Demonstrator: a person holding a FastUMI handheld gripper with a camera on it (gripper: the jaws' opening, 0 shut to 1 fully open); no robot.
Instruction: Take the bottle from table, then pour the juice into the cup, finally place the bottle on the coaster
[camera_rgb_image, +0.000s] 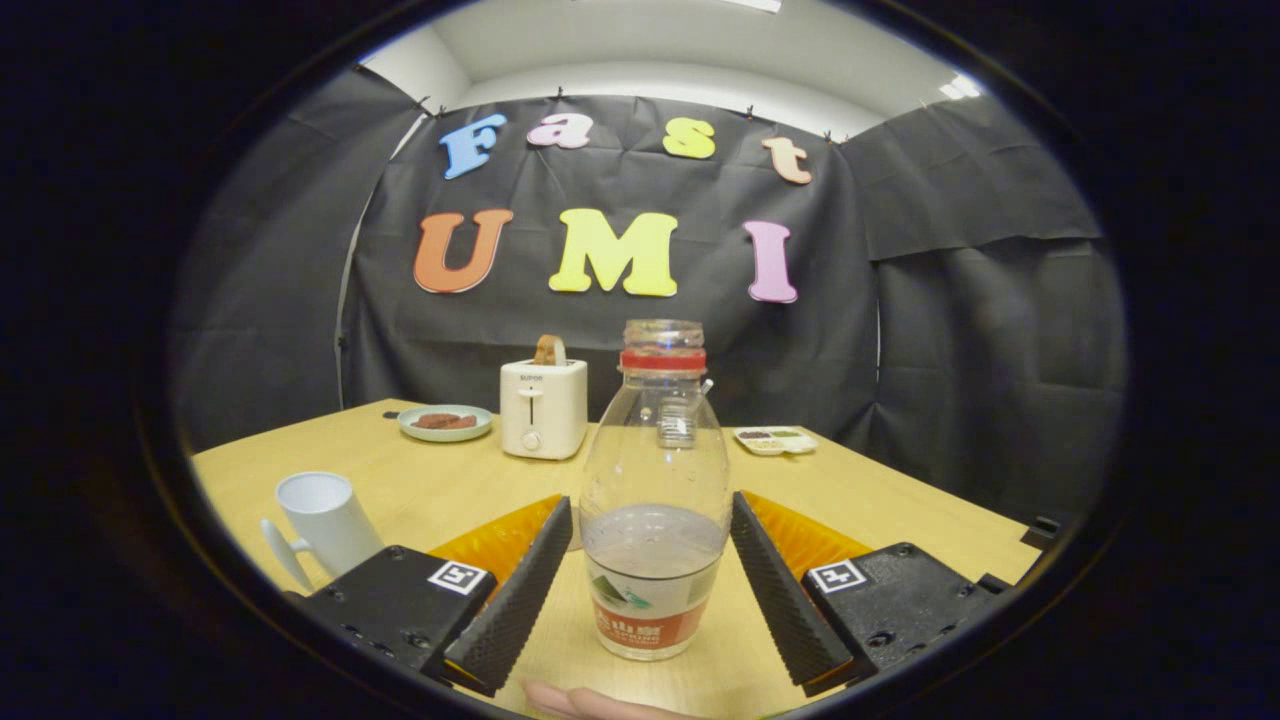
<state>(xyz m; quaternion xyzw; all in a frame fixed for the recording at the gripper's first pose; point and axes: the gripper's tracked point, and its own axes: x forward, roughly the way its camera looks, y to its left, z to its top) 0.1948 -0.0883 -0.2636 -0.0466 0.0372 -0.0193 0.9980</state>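
Bottle (655, 490) stands upright on the pale wooden table (900, 510), between the fingers of our gripper (652, 515), which are spread wide; we see a gap on each side, so neither finger touches it and nothing is held. It is clear plastic with no cap, a red ring at its neck and a low level of liquid above its label.

We see a white cup (322, 525) with a handle to the left of the fingers, partly hidden behind the gripper's body. Beyond the bottle stands a white toaster (543, 408) with a slice of bread in its slot, a green plate (445, 422) of something dark beside it, and a small tray (776, 440) further right whose contents we cannot make out. Black cloth hangs behind the table, under a white ceiling. Below the bottle a fingertip (585, 702) shows, cut off. A dark edge just left of the bottle's base is too hidden for us to identify.
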